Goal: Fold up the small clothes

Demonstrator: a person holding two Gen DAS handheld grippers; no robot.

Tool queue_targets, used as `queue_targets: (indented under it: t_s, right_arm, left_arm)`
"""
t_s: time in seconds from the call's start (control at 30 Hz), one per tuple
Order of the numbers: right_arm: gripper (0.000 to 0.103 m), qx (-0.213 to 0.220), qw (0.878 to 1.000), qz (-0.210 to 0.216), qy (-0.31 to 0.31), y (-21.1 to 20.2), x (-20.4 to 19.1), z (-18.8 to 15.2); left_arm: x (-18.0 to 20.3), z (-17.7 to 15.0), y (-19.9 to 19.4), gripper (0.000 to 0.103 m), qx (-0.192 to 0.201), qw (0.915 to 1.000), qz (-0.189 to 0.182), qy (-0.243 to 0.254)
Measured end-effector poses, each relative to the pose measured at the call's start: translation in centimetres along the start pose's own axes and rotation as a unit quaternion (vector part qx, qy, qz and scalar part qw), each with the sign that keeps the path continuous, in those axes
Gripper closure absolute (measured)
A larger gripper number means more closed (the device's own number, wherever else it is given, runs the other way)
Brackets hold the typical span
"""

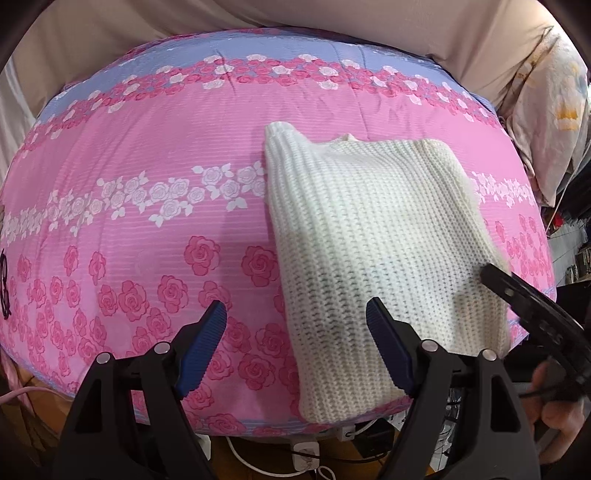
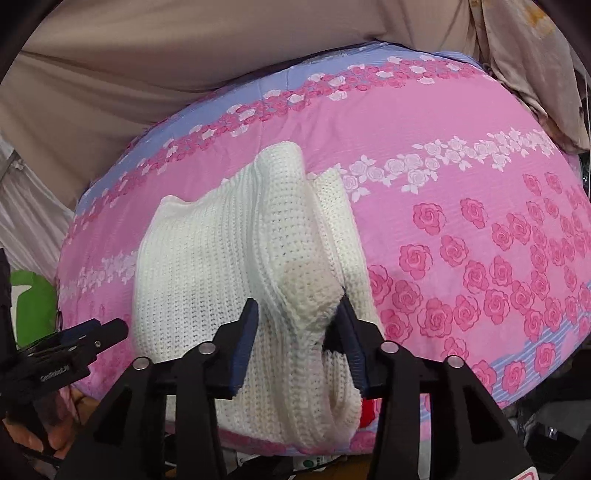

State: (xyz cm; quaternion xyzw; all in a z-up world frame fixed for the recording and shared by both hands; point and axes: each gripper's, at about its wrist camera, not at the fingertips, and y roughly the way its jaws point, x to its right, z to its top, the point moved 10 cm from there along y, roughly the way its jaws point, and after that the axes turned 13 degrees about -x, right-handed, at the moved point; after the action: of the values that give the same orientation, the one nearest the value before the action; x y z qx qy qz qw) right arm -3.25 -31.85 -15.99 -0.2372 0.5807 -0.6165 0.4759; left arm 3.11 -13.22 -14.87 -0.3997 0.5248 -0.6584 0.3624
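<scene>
A white knitted sweater (image 1: 373, 236) lies partly folded on a pink rose-print quilt (image 1: 147, 155). My left gripper (image 1: 295, 325) is open and empty, hovering over the sweater's near left edge. In the right wrist view the sweater (image 2: 207, 266) has a folded sleeve (image 2: 291, 236) lying along its right side. My right gripper (image 2: 299, 317) stands with its blue pads (image 2: 245, 339) wide apart around the sleeve's cuff end (image 2: 306, 291), not clamped. The right gripper also shows in the left wrist view (image 1: 524, 299) at the sweater's right edge.
Beige fabric (image 1: 258, 14) lies behind the quilt, and a pale printed cloth (image 1: 554, 110) lies at the far right. Cables and a white power strip (image 1: 306, 452) lie below the quilt's near edge. A green object (image 2: 31, 306) stands at the left.
</scene>
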Motion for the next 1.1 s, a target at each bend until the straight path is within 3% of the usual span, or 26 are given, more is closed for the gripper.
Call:
queue_targets:
  t_s: [0.13, 0.17, 0.2, 0.3, 0.4, 0.47, 0.5, 0.63, 0.77, 0.87, 0.93, 0.97, 1.03, 1.1]
  right_arm:
    - [0.051, -0.027, 1.000, 0.002, 0.002, 2.7, 0.4, 0.4]
    - [0.061, -0.031, 0.999, 0.009, 0.004, 2.7, 0.4, 0.5]
    - [0.084, -0.023, 0.999, 0.029, 0.002, 1.9, 0.0, 0.6]
    - [0.084, 0.038, 0.996, 0.078, 0.011, -3.6, -1.0, 0.8]
    - [0.084, 0.054, 0.998, 0.042, 0.004, -4.6, 0.4, -0.5]
    - [0.083, -0.016, 1.000, -0.003, 0.003, 0.5, 3.0, -2.4]
    - [0.080, -0.046, 0.999, -0.004, 0.007, 2.5, 3.8, -3.3]
    - [0.072, -0.018, 0.998, 0.042, 0.048, -0.4, 3.5, -2.8]
    - [0.048, -0.002, 0.999, 0.038, 0.026, -2.3, 3.0, -2.6]
    - [0.046, -0.012, 0.999, 0.037, 0.032, -0.7, 3.4, -1.4]
    - [0.057, -0.023, 0.997, 0.054, 0.039, 1.2, 3.0, -0.5]
    - [0.084, -0.037, 0.996, 0.066, 0.039, 2.0, 2.6, -0.3]
    - [0.084, -0.025, 0.997, 0.069, 0.027, 1.2, 1.5, 0.9]
    - [0.086, 0.018, 0.995, 0.100, -0.005, -2.2, -0.8, 2.0]
  left_arm:
    - [1.5, 0.0, 0.1, 0.027, 0.002, 0.9999, -0.003, 0.015]
    - [1.8, 0.0, 0.1, 0.027, 0.002, 0.9998, -0.004, 0.018]
    - [2.1, 0.0, 0.0, 0.027, 0.003, 0.9998, -0.004, 0.020]
    - [2.4, 0.0, -0.3, 0.027, 0.010, 0.9997, -0.008, 0.020]
    - [2.4, -0.3, 0.3, 0.027, 0.004, 0.9998, -0.011, 0.015]
    - [2.4, -0.5, 1.1, 0.027, -0.006, 0.9998, -0.014, 0.010]
    - [2.4, -0.6, 1.4, 0.027, -0.010, 0.9997, -0.019, 0.009]
    - [2.2, -0.8, 1.6, 0.027, -0.013, 0.9993, -0.036, -0.003]
    - [1.8, -0.6, 1.7, 0.027, -0.017, 0.9985, -0.049, -0.021]
    - [1.7, -0.3, 1.9, 0.027, -0.018, 0.9977, -0.057, -0.031]
    - [1.8, 0.3, 1.8, 0.027, -0.018, 0.9969, -0.065, -0.039]
    - [2.0, 0.7, 1.8, 0.027, -0.017, 0.9966, -0.070, -0.039]
    - [2.7, 1.7, 1.8, 0.027, -0.016, 0.9965, -0.075, -0.032]
    - [2.7, 2.7, 1.3, 0.027, -0.008, 0.9968, -0.070, -0.036]
